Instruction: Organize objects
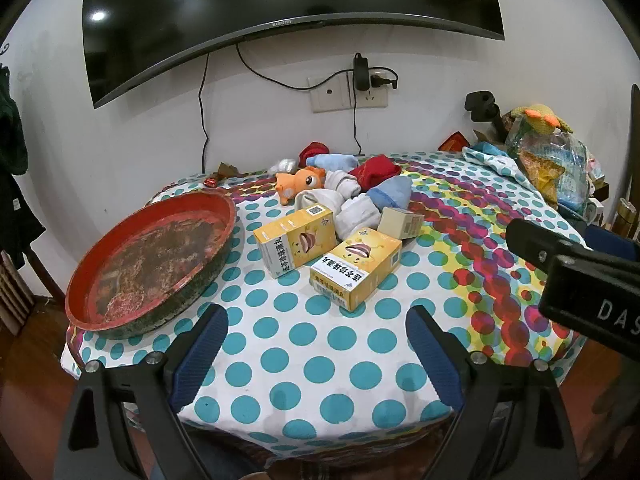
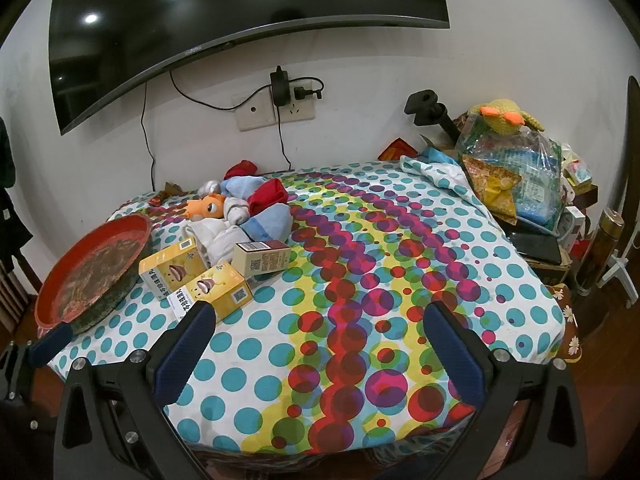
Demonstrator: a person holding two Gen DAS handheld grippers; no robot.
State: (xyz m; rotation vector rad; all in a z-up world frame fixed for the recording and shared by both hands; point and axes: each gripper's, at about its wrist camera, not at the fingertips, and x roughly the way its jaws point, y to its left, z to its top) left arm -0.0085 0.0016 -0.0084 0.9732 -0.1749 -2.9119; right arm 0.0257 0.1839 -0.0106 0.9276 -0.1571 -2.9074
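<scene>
Two yellow medicine boxes lie side by side on the dotted tablecloth, with a small beige box behind them. A heap of socks and an orange plush toy sit further back. A round red tray rests at the table's left edge. My left gripper is open and empty, hovering over the near edge just in front of the boxes. My right gripper is open and empty too, over the middle of the cloth; the nearer yellow box is by its left finger.
A wall-mounted TV and a socket with cables are behind the table. Bags with a knitted yellow toy pile up at the right. The right gripper's body shows at the right of the left wrist view.
</scene>
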